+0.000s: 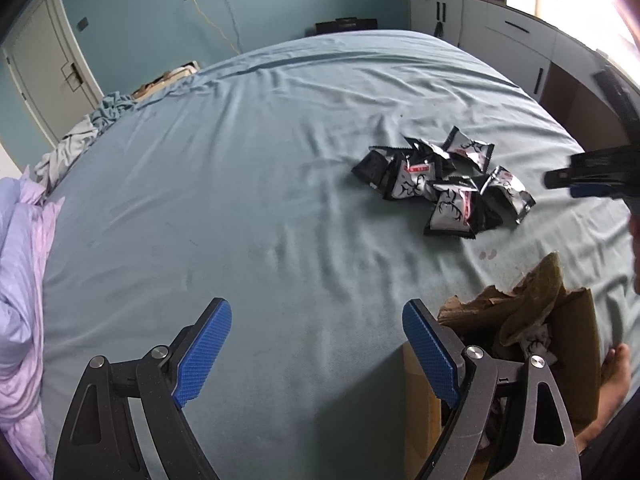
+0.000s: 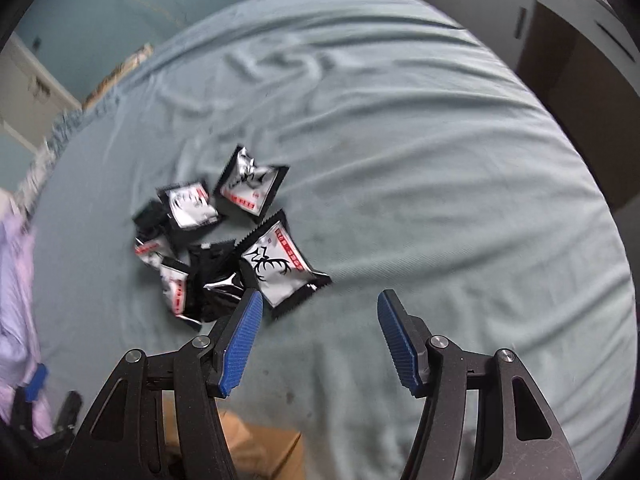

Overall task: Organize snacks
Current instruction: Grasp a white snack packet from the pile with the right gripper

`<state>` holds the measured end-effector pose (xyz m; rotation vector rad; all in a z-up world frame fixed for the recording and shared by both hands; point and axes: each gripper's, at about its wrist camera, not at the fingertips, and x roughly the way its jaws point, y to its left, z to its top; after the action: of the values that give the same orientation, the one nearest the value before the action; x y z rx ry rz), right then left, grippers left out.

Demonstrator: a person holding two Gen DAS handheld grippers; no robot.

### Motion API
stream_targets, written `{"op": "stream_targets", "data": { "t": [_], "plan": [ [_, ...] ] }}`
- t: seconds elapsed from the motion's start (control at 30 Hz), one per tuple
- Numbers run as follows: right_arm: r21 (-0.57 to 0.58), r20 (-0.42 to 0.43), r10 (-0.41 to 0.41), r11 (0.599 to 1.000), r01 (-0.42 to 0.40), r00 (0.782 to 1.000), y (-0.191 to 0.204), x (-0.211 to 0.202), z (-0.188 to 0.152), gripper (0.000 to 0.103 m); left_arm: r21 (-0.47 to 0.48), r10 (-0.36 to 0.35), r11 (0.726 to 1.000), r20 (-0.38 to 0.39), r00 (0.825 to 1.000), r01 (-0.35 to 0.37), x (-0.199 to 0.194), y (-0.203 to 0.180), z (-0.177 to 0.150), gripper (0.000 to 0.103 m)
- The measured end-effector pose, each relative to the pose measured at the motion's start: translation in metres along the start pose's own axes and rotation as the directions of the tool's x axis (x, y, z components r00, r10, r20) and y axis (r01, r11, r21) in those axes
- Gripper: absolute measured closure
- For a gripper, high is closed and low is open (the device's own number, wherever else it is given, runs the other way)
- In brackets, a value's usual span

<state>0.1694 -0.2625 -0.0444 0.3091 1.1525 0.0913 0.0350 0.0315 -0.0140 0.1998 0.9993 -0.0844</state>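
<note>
Snack packets (image 2: 224, 236) heaped on bed (image 2: 440, 200), torn cardboard box (image 1: 576, 332) nearby. Right claw (image 2: 320, 332) open, empty, above nearest packet; left claw (image 1: 316, 344) open, idle. Pick-up stage; next, lowering and closing.

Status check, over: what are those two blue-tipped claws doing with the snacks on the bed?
Left gripper open, empty. Right gripper open, empty. Black-and-white foil snack packets piled on grey-green bedsheet; torn brown cardboard box beside. Nothing in the way.

Glossy foil snack packets (image 2: 276, 264) lie on matt, wrinkled cloth bedsheet (image 2: 440, 200).
</note>
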Motion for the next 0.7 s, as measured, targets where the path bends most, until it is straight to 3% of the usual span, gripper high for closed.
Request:
{"op": "stream_targets", "data": {
  "t": [0.27, 0.33, 0.4, 0.47, 0.53, 0.7],
  "plan": [
    [-0.145, -0.096, -0.043, 0.989, 0.029, 0.994, 0.038, 0.077, 0.025, 0.045, 0.004, 0.005, 1.0, -0.001, 1.0, -0.005, 0.008, 0.0, 0.002, 0.014],
    [-0.193, -0.104, -0.092, 0.979, 0.071, 0.99, 0.046, 0.089, 0.026, 0.062, -0.001, 0.004, 1.0, -0.003, 1.0, -0.004, 0.01, 0.001, 0.003, 0.014],
    [-0.194, -0.087, -0.1, 0.978, 0.082, 0.991, 0.048, 0.09, 0.027, 0.065, -0.007, 0.006, 1.0, -0.005, 1.0, -0.006, 0.011, 0.003, 0.003, 0.014],
    [-0.146, -0.09, -0.046, 0.989, 0.032, 0.995, 0.043, 0.083, 0.027, 0.068, -0.013, 0.007, 1.0, -0.01, 1.0, -0.007, 0.013, 0.004, 0.003, 0.014],
    [-0.12, -0.058, -0.039, 0.992, 0.032, 0.998, 0.036, 0.065, 0.025, 0.069, -0.019, 0.007, 1.0, -0.018, 1.0, -0.007, 0.014, 0.004, 0.003, 0.014],
    [-0.015, 0.062, 0.044, 0.999, -0.044, 0.997, 0.006, -0.023, 0.014, 0.07, -0.014, 0.025, 1.0, -0.005, 1.0, -0.026, 0.009, 0.004, 0.001, 0.014]
  ]
}}
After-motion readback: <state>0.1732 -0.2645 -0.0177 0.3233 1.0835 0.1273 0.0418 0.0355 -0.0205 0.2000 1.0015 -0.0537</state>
